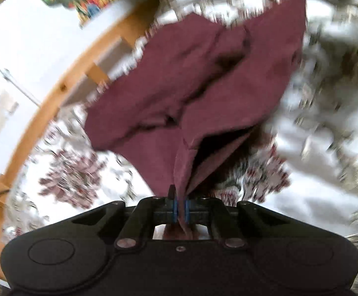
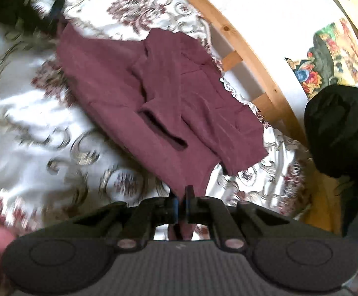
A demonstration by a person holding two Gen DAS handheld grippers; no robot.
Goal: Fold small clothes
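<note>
Left wrist view: the left gripper (image 1: 181, 208) is clamped on an edge of the maroon garment (image 1: 203, 79), which stretches away over the floral bedspread (image 1: 314, 197) near the bed's wooden rail (image 1: 63, 91).

Right wrist view: the right gripper (image 2: 181, 204) pinches the garment's near hem; its folded sleeve (image 2: 164, 125) lies across the middle, toward the railed edge.

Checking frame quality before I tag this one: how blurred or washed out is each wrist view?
Left wrist: bedspread smeared by motion blur, maroon garment soft, white wall blown out. Right wrist: garment fairly sharp, bedspread streaked at left; fisheye bends the wooden rail.
</note>
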